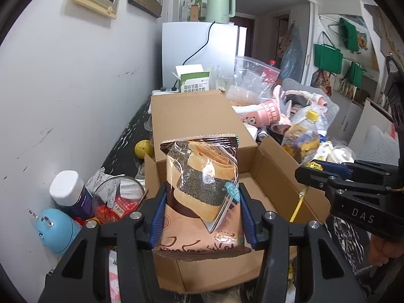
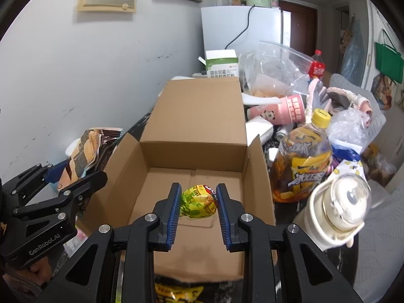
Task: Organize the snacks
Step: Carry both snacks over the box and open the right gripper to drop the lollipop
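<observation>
From the left wrist camera, the left gripper (image 1: 202, 214) clamps a tall snack bag (image 1: 202, 189) between its blue pads, upright above the open cardboard box (image 1: 275, 166) on a crowded table. The bag is glossy, brown and peach, with a clear window showing layered crackers and a zigzag top seal. The grip sits low on a slick, soft wrapper, so the bag could slide or fold over and catch the box's near flap on the way in.

From the right wrist camera, the right gripper (image 2: 198, 205) is closed on a small crumpled candy wrapper (image 2: 199, 202), yellow-green with a red patch, held over the bare box floor (image 2: 166, 176). The pinch takes only loose foil, which could slip out early. A drink bottle (image 2: 303, 161) and a white flask (image 2: 335, 209) stand just beside the box's right wall and could be knocked by a wide swing. The left gripper (image 2: 83, 171) shows at left, its bag outside the box wall.
</observation>
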Action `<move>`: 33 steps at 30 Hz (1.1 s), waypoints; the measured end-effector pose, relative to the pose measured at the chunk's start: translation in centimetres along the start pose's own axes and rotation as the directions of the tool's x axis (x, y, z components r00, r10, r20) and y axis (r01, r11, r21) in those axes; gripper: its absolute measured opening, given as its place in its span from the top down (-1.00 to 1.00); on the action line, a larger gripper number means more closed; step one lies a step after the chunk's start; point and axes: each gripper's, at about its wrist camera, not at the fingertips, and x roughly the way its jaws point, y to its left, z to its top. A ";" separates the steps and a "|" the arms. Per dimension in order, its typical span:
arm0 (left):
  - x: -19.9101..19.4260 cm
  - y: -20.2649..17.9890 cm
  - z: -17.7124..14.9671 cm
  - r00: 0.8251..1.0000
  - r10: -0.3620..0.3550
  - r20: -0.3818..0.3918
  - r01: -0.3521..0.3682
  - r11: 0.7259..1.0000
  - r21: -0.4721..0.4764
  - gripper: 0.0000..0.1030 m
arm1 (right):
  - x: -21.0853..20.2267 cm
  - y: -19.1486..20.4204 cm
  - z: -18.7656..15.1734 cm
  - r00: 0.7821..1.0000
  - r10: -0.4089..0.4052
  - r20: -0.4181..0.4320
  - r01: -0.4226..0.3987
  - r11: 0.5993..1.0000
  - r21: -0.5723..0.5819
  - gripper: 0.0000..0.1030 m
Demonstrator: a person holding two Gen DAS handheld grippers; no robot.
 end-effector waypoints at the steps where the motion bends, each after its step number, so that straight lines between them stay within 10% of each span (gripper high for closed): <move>1: 0.8 0.1 0.3 1.000 0.007 -0.009 -0.007 1.000 -0.002 0.03 | 0.7 -0.1 0.3 1.000 -0.005 -0.007 0.005 1.000 -0.001 0.47; 20: 8.9 0.3 -0.4 0.979 0.087 -0.184 -0.085 0.996 0.015 0.02 | 9.5 -1.7 -0.2 0.982 -0.062 -0.179 0.068 0.997 0.028 0.44; 25: 9.2 0.1 -0.5 0.973 0.111 -0.202 -0.107 0.994 0.031 0.01 | 9.4 -1.8 -0.1 0.973 -0.140 -0.181 0.146 0.989 0.021 -0.47; 33: 8.1 0.1 -0.3 0.970 0.129 -0.207 -0.126 0.992 0.030 0.00 | 8.1 -2.1 0.3 0.953 -0.217 -0.210 0.230 0.972 0.043 -0.88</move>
